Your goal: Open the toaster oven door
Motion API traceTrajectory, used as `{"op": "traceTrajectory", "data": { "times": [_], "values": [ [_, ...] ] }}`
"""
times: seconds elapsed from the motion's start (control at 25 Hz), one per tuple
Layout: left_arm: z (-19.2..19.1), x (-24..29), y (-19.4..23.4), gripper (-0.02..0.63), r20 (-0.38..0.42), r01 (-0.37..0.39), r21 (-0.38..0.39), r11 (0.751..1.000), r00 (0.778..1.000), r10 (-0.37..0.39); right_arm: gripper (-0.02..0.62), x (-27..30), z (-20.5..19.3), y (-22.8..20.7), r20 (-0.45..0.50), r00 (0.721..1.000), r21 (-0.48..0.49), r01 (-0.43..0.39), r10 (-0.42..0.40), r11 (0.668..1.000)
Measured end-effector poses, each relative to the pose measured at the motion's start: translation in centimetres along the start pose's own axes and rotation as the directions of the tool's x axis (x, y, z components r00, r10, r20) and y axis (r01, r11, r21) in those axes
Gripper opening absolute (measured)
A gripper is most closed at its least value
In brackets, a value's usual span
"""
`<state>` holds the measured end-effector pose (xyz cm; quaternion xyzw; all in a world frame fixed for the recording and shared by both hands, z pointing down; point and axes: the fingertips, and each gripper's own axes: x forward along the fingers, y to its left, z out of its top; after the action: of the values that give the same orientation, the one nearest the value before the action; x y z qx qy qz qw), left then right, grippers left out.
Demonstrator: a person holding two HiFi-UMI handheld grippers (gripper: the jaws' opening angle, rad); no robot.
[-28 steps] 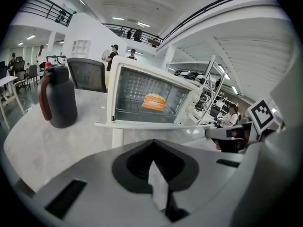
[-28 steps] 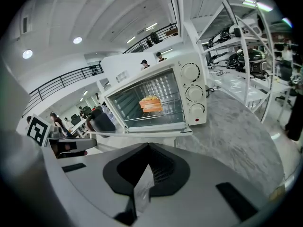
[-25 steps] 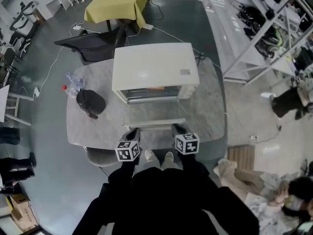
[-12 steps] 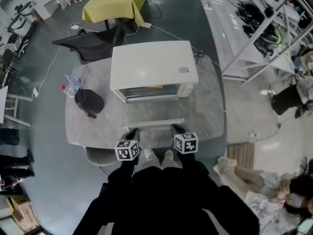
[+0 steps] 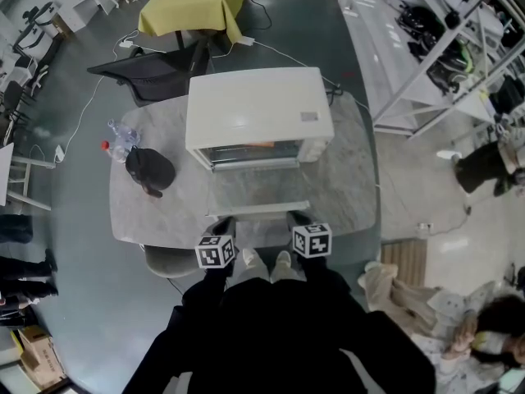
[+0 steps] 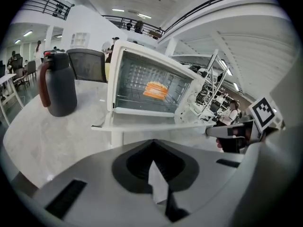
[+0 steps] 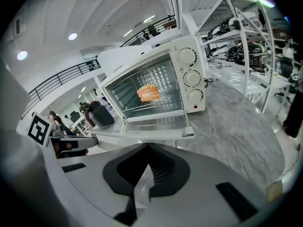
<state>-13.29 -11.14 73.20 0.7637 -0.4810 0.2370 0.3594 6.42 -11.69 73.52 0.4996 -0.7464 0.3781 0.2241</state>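
Note:
The white toaster oven stands in the middle of the grey marble table. Its glass door hangs fully open, lying flat toward me, handle at the near edge. Orange-topped toast rests on the rack inside. My left gripper and right gripper hover side by side at the table's front edge, just short of the door handle and not touching it. Both look shut with nothing in them. The open door also lies straight ahead in the right gripper view.
A black kettle and a crumpled plastic bottle sit left of the oven. A dark chair and a yellow-covered table stand behind. Metal shelving runs along the right. A person sits on the floor at the lower right.

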Motion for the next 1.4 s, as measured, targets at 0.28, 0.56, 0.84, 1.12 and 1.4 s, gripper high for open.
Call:
{"op": "traceTrajectory", "data": {
  "times": [0.28,0.56,0.84,1.12,1.4],
  "values": [
    [-1.2,0.5,0.4,0.003,-0.035,-0.002,-0.004,1.000,0.999,0.002,0.003,0.5,-1.3,-0.2,-0.030,0.999,0.004,0.011,-0.011,1.000],
    [-2.4,1.3,0.7,0.003,-0.076,-0.002,-0.013,1.000,0.997,0.001,0.002,1.2,-2.6,-0.6,-0.060,0.998,0.013,0.022,-0.021,1.000],
    [-3.8,2.0,1.0,0.003,-0.117,-0.002,-0.028,1.000,0.993,-0.001,0.003,1.9,-3.6,-0.8,-0.075,0.997,0.024,0.023,-0.021,0.999],
    [-4.6,2.0,1.4,0.003,-0.131,-0.003,-0.030,1.000,0.991,-0.001,0.002,2.9,-4.2,-0.5,-0.085,0.996,0.036,0.021,-0.018,0.999],
    [-4.9,2.1,1.4,0.003,-0.142,0.000,-0.027,1.000,0.990,-0.004,0.002,3.7,-5.6,-0.9,-0.124,0.992,0.049,0.035,-0.029,0.998]
  ]
}}
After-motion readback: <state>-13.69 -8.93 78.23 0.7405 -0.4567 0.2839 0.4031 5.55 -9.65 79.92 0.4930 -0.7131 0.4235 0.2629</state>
